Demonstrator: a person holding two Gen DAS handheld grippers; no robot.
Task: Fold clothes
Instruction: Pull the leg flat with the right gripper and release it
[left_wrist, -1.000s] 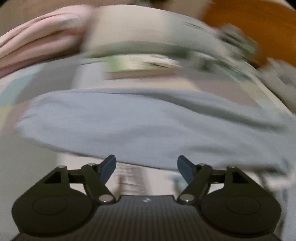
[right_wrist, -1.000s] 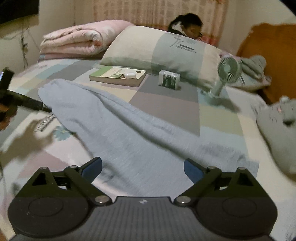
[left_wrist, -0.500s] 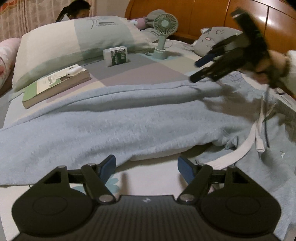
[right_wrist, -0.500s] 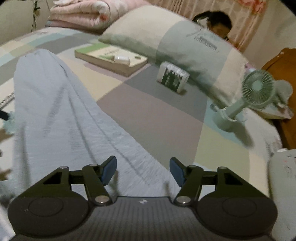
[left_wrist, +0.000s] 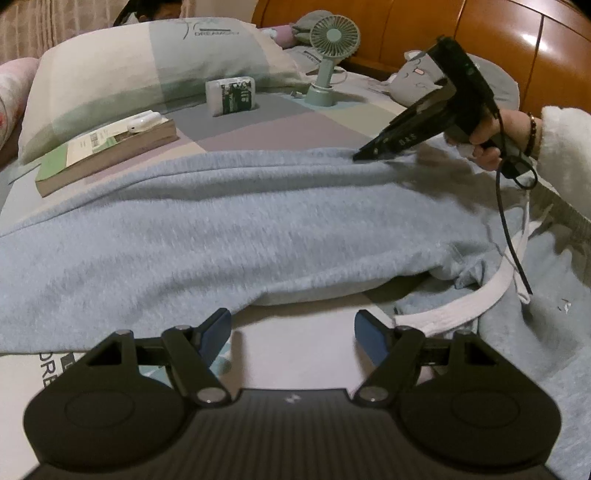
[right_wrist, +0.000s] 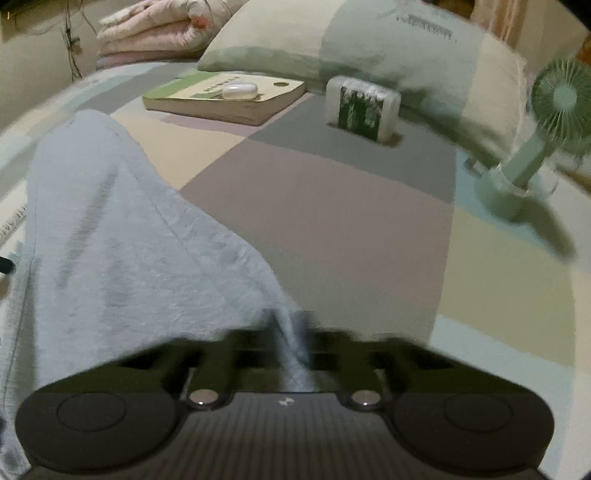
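I see the light blue pants (left_wrist: 258, 229) lying spread across the bed (right_wrist: 332, 221), near the book (left_wrist: 107, 155) and the green fan (left_wrist: 330, 55). My right gripper (right_wrist: 291, 343) has just snapped its jaws tight on the far edge of the pants. My left gripper (left_wrist: 291, 328) waits over the near edge, jaws wide apart and holding nothing.

Right tongs' (right_wrist: 291, 350) tips — blurred
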